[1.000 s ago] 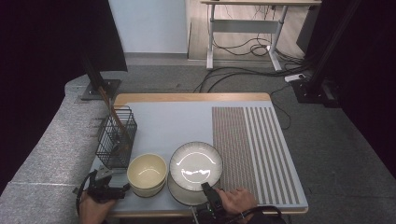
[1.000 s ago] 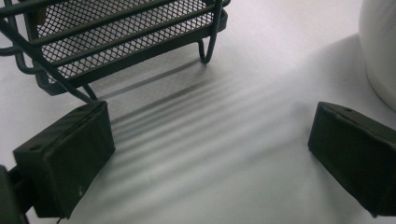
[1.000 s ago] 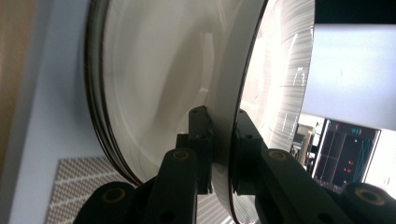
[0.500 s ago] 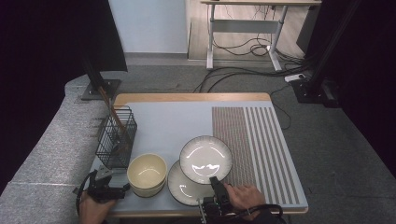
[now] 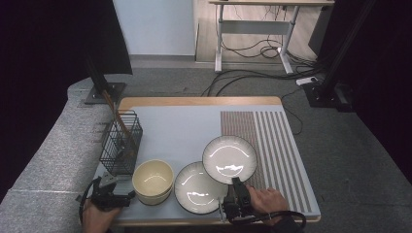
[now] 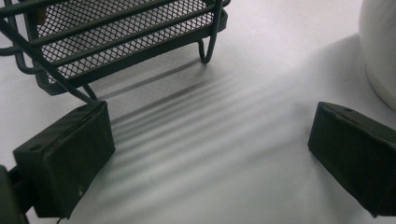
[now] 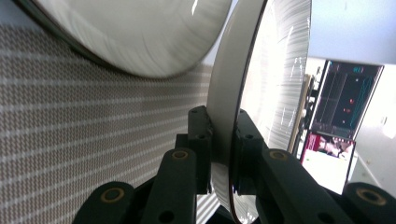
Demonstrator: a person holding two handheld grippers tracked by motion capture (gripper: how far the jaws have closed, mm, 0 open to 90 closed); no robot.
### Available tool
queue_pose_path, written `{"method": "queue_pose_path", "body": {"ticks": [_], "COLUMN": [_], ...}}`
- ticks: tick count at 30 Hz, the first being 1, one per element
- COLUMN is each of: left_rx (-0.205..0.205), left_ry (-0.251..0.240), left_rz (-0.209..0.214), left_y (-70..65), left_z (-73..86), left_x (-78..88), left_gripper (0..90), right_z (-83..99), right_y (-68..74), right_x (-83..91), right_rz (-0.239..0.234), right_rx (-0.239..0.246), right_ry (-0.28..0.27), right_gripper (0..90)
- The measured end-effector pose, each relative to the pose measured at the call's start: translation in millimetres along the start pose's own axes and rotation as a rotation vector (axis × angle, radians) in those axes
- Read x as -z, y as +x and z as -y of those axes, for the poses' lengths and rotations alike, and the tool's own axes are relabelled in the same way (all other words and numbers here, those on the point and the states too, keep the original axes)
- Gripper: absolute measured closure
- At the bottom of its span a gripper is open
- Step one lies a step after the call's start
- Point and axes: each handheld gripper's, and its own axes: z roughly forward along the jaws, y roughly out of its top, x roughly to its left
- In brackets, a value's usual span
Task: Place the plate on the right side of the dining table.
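High view: the right tool [image 5: 236,187] clamps the near rim of a plate [image 5: 229,158], lifted above a second plate [image 5: 197,188] on the bench [image 5: 184,126]. Left tool view: jaws apart, idle. Right tool view: keep the plate level, clear of the other.

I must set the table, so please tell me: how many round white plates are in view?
2. One round white plate is clamped by its rim in the right gripper, above the striped mat. The other plate lies flat beside the cream bowl.
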Motion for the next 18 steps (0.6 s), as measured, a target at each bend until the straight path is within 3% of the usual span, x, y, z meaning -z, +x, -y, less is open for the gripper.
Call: {"method": "queue_pose_path", "body": {"ticks": [18], "left_rx": [0.000], "left_ry": [-0.001], "left_rz": [0.000], "left_y": [0.0], "left_z": [0.0], "left_x": [-0.1], "left_gripper": [0.0], "right_z": [38.3], "right_y": [-1.9], "right_x": [-17.1], "right_rz": [0.004], "right_rx": [-0.065], "right_ry": [0.105], "right_gripper": [81.3]}}
